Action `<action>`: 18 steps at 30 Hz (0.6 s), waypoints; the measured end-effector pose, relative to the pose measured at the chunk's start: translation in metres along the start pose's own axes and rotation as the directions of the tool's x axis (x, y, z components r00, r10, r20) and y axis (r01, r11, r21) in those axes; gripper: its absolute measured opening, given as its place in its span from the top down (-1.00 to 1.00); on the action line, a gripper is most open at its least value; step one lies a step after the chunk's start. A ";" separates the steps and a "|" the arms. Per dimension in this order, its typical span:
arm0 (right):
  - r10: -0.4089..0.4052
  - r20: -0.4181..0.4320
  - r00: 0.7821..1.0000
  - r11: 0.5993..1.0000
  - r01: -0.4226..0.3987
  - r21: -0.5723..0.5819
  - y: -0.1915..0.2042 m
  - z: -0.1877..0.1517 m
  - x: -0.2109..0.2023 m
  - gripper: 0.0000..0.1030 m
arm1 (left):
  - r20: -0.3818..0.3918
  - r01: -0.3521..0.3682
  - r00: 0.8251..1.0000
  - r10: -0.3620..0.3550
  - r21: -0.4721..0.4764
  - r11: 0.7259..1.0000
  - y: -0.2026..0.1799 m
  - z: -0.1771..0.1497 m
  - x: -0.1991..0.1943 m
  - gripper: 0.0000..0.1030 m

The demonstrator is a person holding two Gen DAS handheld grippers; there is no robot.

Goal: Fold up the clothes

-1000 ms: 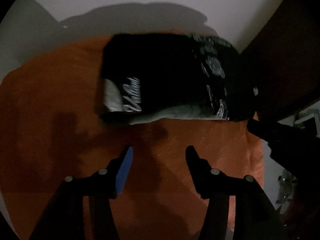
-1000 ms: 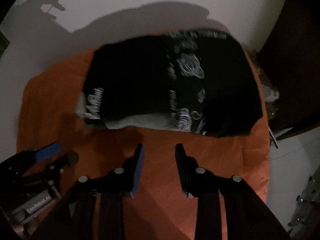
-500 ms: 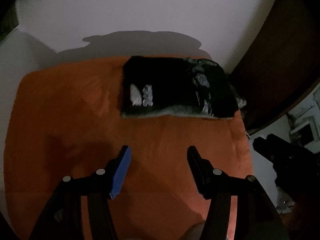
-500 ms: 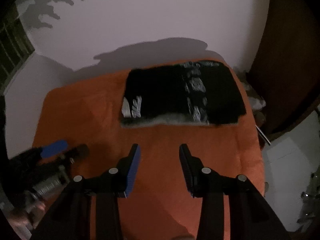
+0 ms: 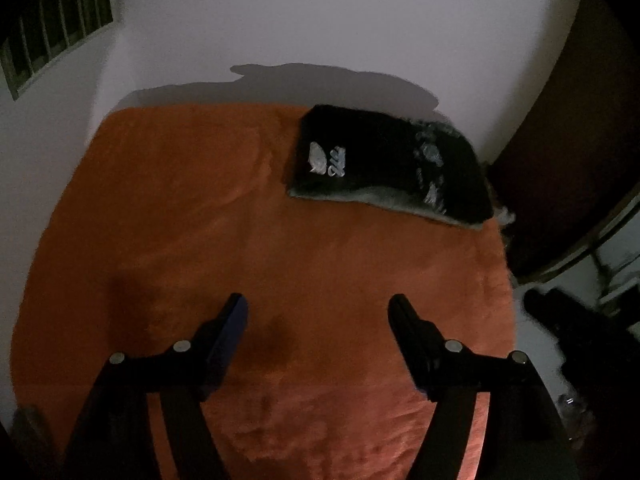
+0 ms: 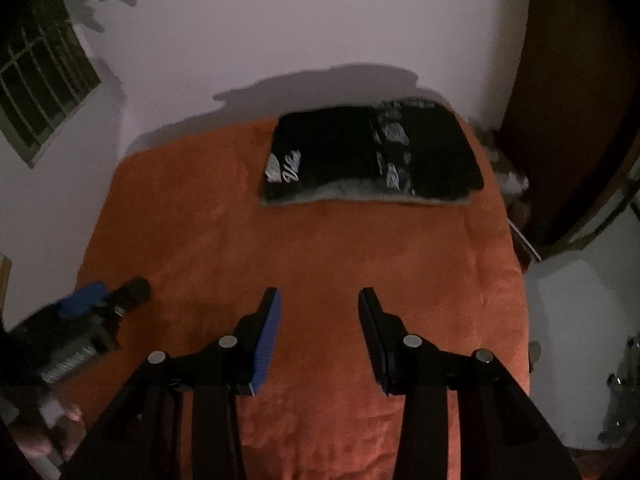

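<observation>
A folded black garment [image 5: 384, 160] with white print lies at the far right of the orange blanket [image 5: 240, 240], a grey layer showing under its near edge. In the right wrist view the same black garment [image 6: 372, 152] rests flat near the wall. My left gripper [image 5: 318, 304] hovers over bare blanket well short of the garment, its jaws opening with nothing between them. My right gripper [image 6: 319, 296] is also held over bare blanket, jaws apart and empty. The left gripper [image 6: 104, 298] shows at the lower left of the right wrist view.
A pale wall [image 5: 320, 20] rises behind the blanket. A barred window [image 6: 40, 92] sits at the upper left. Dark wooden furniture [image 5: 568, 140] stands at the right, with cluttered floor [image 6: 580, 340] beyond the blanket's right edge.
Both grippers have pulled back and up from the folded garment, which now looks smaller and farther. The left jaws have spread wider. The garment lies still.
</observation>
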State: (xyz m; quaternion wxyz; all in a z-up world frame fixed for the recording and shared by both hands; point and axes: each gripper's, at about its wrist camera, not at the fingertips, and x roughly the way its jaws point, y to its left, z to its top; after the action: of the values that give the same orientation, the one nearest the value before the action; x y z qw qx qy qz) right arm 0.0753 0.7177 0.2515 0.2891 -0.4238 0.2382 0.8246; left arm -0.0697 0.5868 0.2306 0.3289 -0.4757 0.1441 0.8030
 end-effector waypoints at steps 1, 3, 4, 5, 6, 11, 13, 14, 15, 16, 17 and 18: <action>0.004 0.011 1.000 1.000 -0.004 0.003 0.000 -0.002 0.000 0.25 | -0.001 -0.013 1.000 0.013 0.013 1.000 0.000 -0.004 0.004 -0.42; 0.012 0.026 1.000 1.000 -0.013 0.008 0.000 -0.007 0.001 0.25 | 0.005 -0.009 1.000 0.009 0.022 1.000 0.000 -0.010 0.007 -0.42; 0.012 0.031 0.999 1.000 -0.012 0.013 -0.001 -0.010 0.001 0.25 | 0.009 -0.006 1.000 0.005 0.026 1.000 0.001 -0.014 0.009 -0.42; 0.011 0.046 0.999 1.000 -0.011 0.021 -0.003 -0.014 0.002 0.25 | 0.018 0.005 1.000 -0.006 0.027 1.000 0.002 -0.019 0.010 -0.42; 0.015 0.064 0.998 1.000 -0.017 0.023 -0.004 -0.019 0.003 0.25 | 0.028 0.017 0.999 -0.017 0.027 0.999 0.003 -0.024 0.012 -0.42; 0.022 0.094 0.995 1.000 -0.020 -0.022 0.002 -0.051 0.016 0.25 | 0.096 0.051 0.994 -0.054 0.037 0.998 0.008 -0.061 0.012 -0.42; 0.016 0.084 0.996 0.999 -0.013 -0.030 0.005 -0.067 0.020 0.25 | 0.101 0.076 0.992 -0.081 0.050 0.996 0.010 -0.078 0.013 -0.42; 0.013 0.082 0.997 0.999 -0.010 -0.036 0.007 -0.074 0.021 0.25 | 0.097 0.080 0.992 -0.086 0.062 0.995 0.012 -0.089 0.015 -0.43; 0.011 0.081 0.997 0.999 -0.007 -0.042 0.009 -0.082 0.022 0.24 | 0.086 0.072 0.993 -0.079 0.080 0.994 0.013 -0.099 0.017 -0.43; 0.010 0.098 0.995 0.999 -0.006 -0.045 0.011 -0.092 0.020 0.22 | 0.081 0.054 0.995 -0.063 0.108 0.993 0.015 -0.113 0.018 -0.43; 0.008 0.114 0.993 0.999 -0.002 -0.050 0.014 -0.103 0.018 0.07 | 0.080 0.038 0.996 -0.048 0.126 0.991 0.016 -0.122 0.019 -0.43; -0.004 0.126 0.992 0.998 0.011 -0.060 0.018 -0.113 0.018 -0.09 | 0.081 0.027 0.996 -0.039 0.146 0.989 0.018 -0.132 0.019 -0.43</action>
State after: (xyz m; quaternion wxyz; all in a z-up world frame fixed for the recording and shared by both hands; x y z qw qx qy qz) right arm 0.1183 0.6379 0.1798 0.2937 -0.3807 0.1928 0.8554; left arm 0.0004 0.5091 0.1460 0.3814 -0.4190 0.1802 0.8040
